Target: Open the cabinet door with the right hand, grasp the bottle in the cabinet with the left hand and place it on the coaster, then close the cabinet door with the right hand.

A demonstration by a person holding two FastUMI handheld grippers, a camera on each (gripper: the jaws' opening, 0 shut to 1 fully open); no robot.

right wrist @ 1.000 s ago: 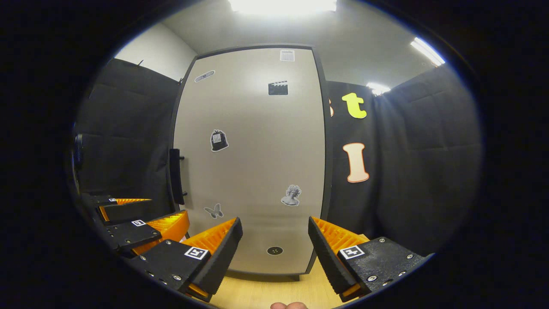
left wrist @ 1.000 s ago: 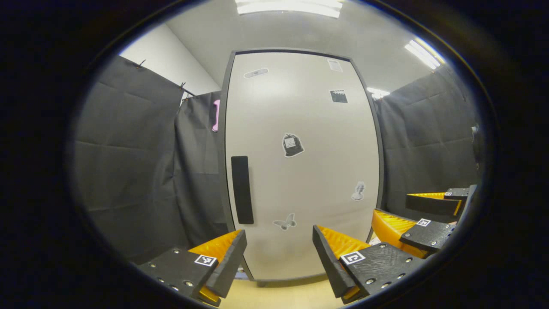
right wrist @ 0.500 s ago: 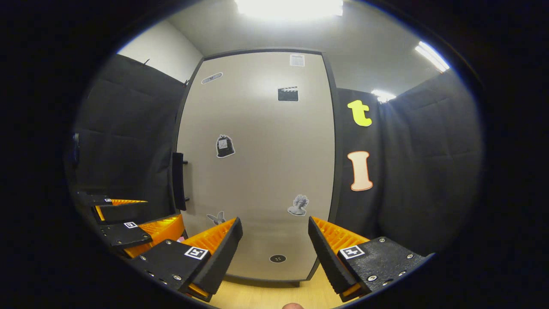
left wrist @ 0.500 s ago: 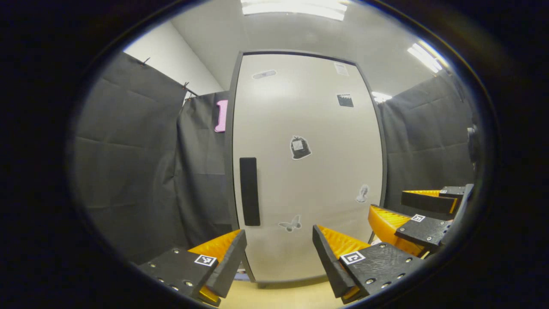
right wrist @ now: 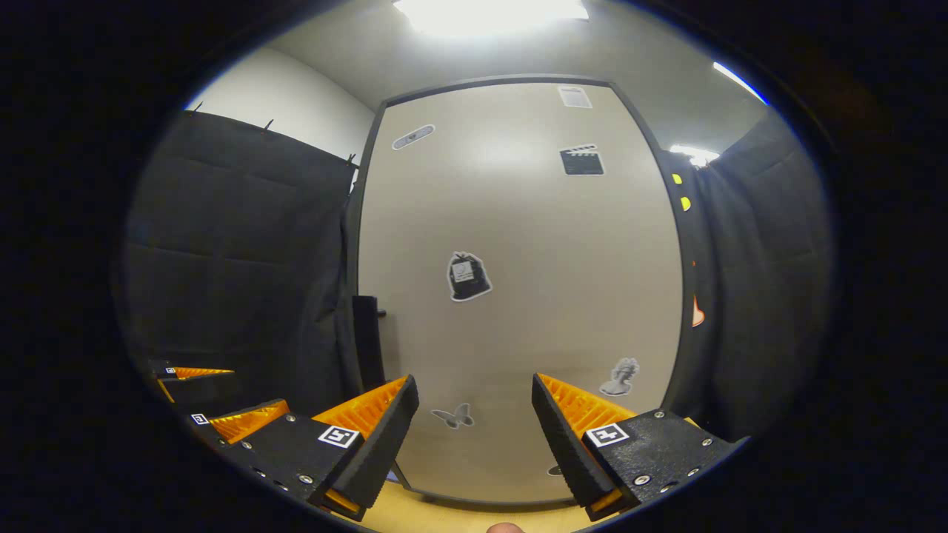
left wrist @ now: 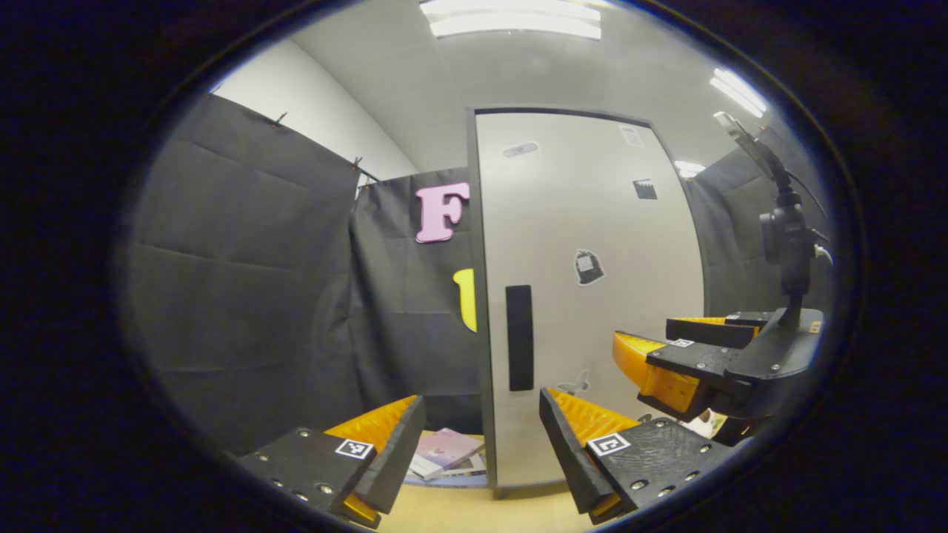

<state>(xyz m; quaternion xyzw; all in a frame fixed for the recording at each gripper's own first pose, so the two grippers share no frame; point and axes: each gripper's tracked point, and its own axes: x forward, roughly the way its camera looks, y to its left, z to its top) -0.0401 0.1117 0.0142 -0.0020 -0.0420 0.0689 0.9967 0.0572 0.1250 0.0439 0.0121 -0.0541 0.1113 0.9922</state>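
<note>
The beige cabinet door (left wrist: pixel 592 326) with several stickers stands shut, and whatever is behind it is hidden. Its black vertical handle (left wrist: pixel 520 337) runs along the door's left edge. In the left gripper view my left gripper (left wrist: pixel 481 451) is open and empty, a little short of the door's lower left corner. My right gripper (left wrist: pixel 643 331) hangs open in front of the door, to the right of the handle. In the right gripper view the door (right wrist: pixel 533 296) looms close, the handle (right wrist: pixel 368 340) shows edge-on, and the right gripper (right wrist: pixel 474 444) is open. The left gripper (right wrist: pixel 255 389) sits at the lower left.
A few books (left wrist: pixel 444 453) lie on the light wooden table (left wrist: pixel 459 512) just left of the cabinet's base. Black cloth walls close in on both sides. A small camera on a stalk (left wrist: pixel 785 237) rises above the right gripper.
The right gripper has moved closer to the door and toward its handle side. The left gripper's view has swung left, so the cabinet sits further right and the books have come into sight.
</note>
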